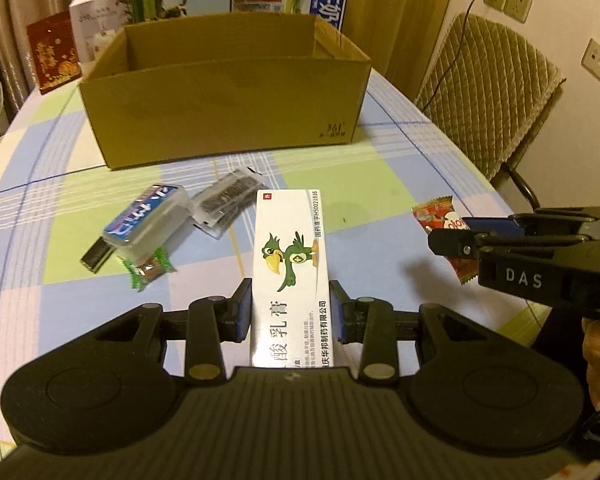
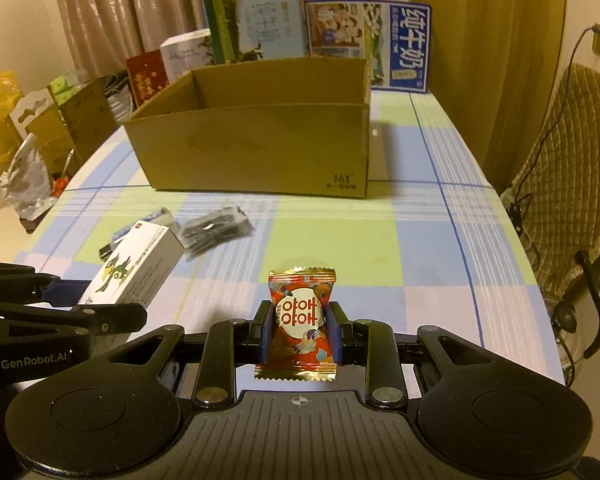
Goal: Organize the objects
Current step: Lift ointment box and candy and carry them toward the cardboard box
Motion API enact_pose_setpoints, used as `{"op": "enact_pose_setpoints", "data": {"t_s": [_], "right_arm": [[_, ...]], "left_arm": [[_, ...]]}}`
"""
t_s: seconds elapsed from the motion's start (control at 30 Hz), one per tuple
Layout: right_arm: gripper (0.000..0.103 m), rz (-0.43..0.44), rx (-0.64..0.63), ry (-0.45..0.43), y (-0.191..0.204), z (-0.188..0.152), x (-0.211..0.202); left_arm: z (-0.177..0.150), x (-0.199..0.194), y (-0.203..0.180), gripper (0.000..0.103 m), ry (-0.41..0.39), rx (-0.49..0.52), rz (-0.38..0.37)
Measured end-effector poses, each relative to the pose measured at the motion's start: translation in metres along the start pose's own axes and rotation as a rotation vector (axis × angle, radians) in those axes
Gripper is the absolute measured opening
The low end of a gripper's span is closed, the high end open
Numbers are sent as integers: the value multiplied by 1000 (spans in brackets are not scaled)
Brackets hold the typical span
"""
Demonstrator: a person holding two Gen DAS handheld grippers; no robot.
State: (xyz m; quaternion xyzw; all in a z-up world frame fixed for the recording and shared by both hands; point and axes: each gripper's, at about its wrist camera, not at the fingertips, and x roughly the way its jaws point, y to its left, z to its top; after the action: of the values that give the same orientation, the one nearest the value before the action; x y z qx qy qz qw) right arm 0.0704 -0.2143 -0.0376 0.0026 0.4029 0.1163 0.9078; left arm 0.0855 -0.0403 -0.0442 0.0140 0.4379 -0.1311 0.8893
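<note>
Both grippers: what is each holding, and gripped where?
Left gripper clamps the white ointment carton with the green bird by its long sides, near its lower half. Right gripper pinches the red candy wrapper across its middle.

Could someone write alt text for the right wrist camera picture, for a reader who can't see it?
The right gripper has its jaws shut on a red candy packet, held above a checked tablecloth. Ahead stands an open cardboard box; at left, the left gripper holds a white medicine box printed with a green bird.
</note>
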Motion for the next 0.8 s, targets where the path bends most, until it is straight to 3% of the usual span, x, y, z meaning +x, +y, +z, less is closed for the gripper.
{"op": "enact_pose_setpoints", "data": {"t_s": [0.8], "right_arm": [[25,-5,-34,-35,9,-1,-25]], "left_arm": [[-6,-40,8,33,-68,-26,25]]}}
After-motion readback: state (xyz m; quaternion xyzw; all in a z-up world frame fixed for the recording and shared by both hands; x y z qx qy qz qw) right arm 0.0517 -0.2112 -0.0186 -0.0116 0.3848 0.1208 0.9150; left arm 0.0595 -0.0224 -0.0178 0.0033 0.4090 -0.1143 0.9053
